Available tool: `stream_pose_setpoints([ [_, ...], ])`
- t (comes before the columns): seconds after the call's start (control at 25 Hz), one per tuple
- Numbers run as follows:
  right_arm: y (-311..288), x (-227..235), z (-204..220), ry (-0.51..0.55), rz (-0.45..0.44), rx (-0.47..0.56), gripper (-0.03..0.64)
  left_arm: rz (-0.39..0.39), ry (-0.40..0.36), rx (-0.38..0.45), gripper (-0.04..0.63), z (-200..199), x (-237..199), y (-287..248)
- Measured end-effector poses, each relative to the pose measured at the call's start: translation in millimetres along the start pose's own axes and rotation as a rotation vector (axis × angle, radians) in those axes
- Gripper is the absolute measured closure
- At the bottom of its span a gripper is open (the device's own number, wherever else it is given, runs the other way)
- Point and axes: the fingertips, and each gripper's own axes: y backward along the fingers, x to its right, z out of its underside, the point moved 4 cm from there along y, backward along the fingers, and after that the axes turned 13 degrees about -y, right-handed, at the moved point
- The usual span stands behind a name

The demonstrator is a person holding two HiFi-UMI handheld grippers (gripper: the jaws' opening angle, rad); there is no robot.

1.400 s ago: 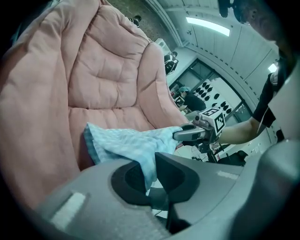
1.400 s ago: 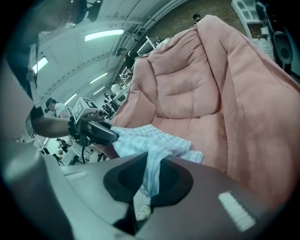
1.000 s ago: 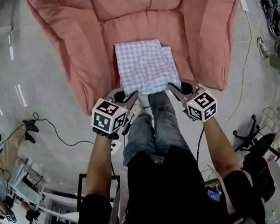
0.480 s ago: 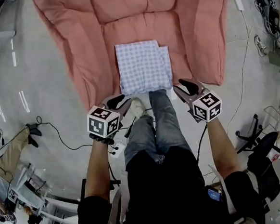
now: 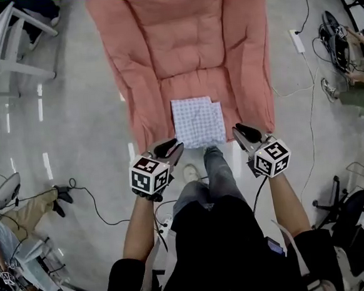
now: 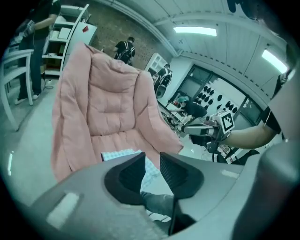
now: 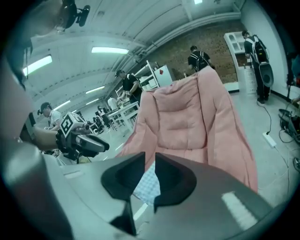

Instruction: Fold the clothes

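The folded white-and-lilac checked cloth [image 5: 198,121] is seen lying flat at the front edge of the pink padded lounge chair [image 5: 187,47]. The left gripper [image 5: 170,149] and right gripper [image 5: 244,132] are held clear of it, jaws just narrowed, slightly apart, nothing between them. Light, limp fabric is judged, best pinched at the near corners.

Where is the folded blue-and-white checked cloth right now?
In the head view's middle, the checked cloth lies flat on the front seat cushion of the pink padded armchair, just beyond the person's grey-jeaned leg.
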Motion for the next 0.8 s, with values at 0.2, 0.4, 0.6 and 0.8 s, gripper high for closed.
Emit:
stream_pose_setpoints([
  [0.2,38,-58,-70,0.063,-0.019,0.119,0.551,-0.075,-0.114,0.156,0.55,-77,11,71],
  [0.4,72,-94,-116,0.07,-0.033,0.241,0.56,-0.098,-0.189,0.254,0.589,-126,29,119],
  [0.6,101,-124,-151,0.083,-0.062,0.344,0.575,-0.127,-0.227,0.351,0.589,-162,46,150],
  [0.8,124,-135,-192,0.11,-0.123,0.43,0.592,-0.178,-0.265,0.435,0.589,-206,61,169],
])
